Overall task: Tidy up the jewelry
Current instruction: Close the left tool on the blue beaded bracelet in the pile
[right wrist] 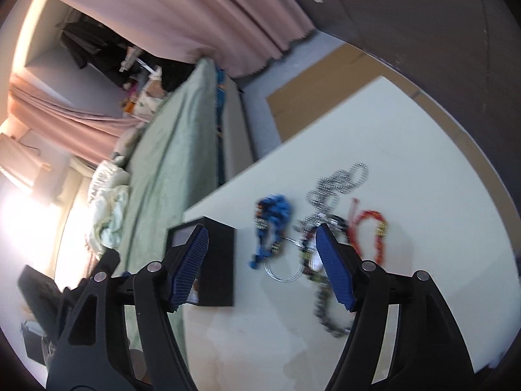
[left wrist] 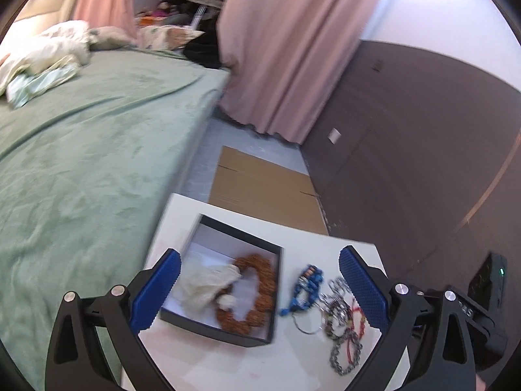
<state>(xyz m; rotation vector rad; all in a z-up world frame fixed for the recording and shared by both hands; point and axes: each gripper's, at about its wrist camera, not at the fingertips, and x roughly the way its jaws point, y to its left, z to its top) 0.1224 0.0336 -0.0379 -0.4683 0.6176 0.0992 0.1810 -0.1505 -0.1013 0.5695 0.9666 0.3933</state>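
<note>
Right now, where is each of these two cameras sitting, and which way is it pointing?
Left wrist: rides the left gripper, looking down along its open blue fingers at the black box with the brown bead bracelet, bed beyond.
Right wrist: rides the right gripper, tilted, looking over the white table at the loose jewelry; its open fingers show.
Shared: the box, the blue bracelet, the silver chains.

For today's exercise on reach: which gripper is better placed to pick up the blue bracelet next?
Probably right: the right gripper is open with the blue bracelet just ahead between its fingers; the left gripper faces the box.
</note>
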